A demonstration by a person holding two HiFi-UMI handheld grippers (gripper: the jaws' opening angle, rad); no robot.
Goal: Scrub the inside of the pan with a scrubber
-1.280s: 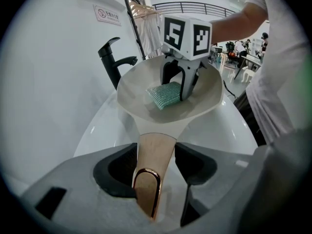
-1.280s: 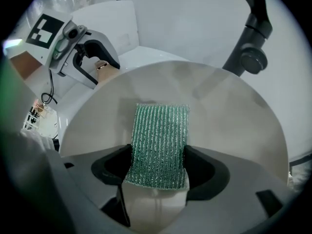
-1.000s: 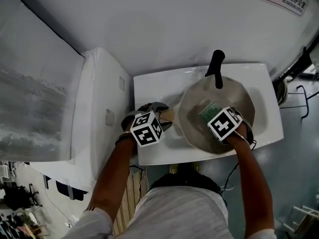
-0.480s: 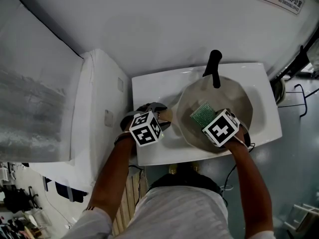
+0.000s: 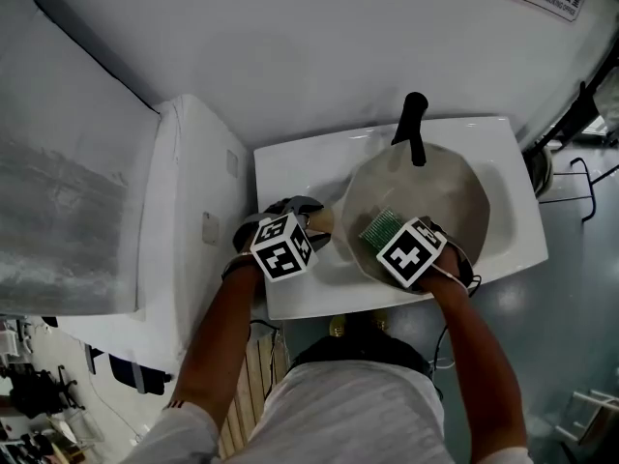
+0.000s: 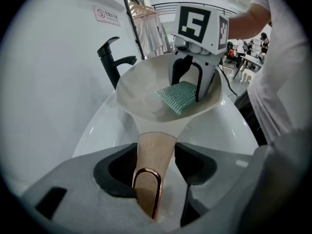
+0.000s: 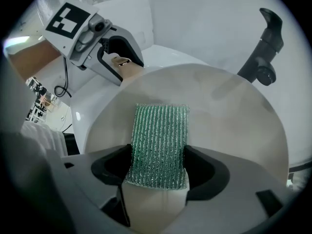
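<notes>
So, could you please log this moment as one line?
left gripper: shut on pan handle | right gripper: shut on scrubber | scrubber: against inside of pan | pan: in sink, by faucet

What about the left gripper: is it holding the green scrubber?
No, the left gripper's jaws are shut on the pan's handle, while the green scrubber sits between the jaws of the right gripper.

wall: white [image 5: 290, 37] | sink: white [image 5: 290, 162] | faucet: black [image 5: 414, 129] | floor: grey [image 5: 571, 288]

Green ribbed scrubber [image 7: 160, 145], beige pan [image 5: 435, 189] with tan handle [image 6: 155, 155], black tap [image 5: 414, 129], white sink [image 5: 300, 172]
</notes>
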